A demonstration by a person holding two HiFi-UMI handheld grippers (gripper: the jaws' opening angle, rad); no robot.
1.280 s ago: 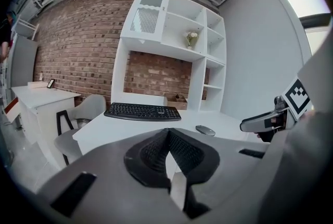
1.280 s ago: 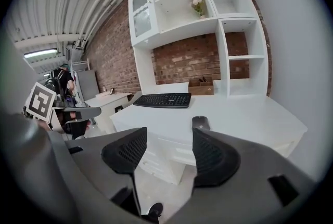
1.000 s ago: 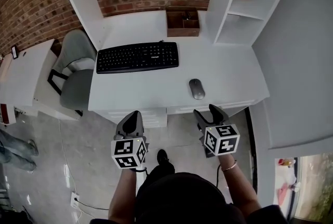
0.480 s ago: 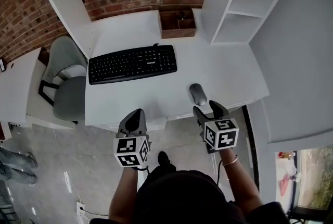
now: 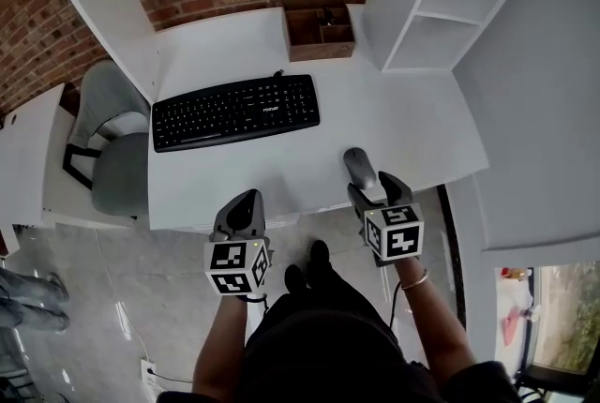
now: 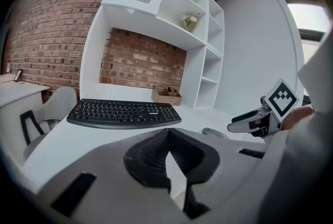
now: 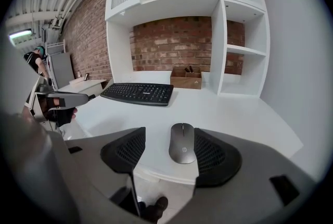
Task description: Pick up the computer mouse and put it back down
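- Head view: the mouse (image 5: pixel 359 167) lies on the white desk (image 5: pixel 412 125) close to its front edge, right of the keyboard (image 5: pixel 236 111). The right gripper (image 5: pixel 373 188) reaches over that edge with its tips at the near end of the mouse. The left gripper (image 5: pixel 242 204) hangs at the desk's front edge, well apart from the mouse. A grey chair (image 5: pixel 108 148) stands left of the desk.
- Left gripper view: the left gripper's jaws meet at the tips with nothing between them. Beyond them are the keyboard (image 6: pixel 124 112) and, further right, the mouse (image 6: pixel 214 133).
- Right gripper view: the right gripper (image 7: pixel 171 140) stands wide, and its jaws have just been opening. The mouse (image 7: pixel 182 143) sits flat on the desk between them, just beside the right pad, with a clear gap to the left pad; it is not clamped.
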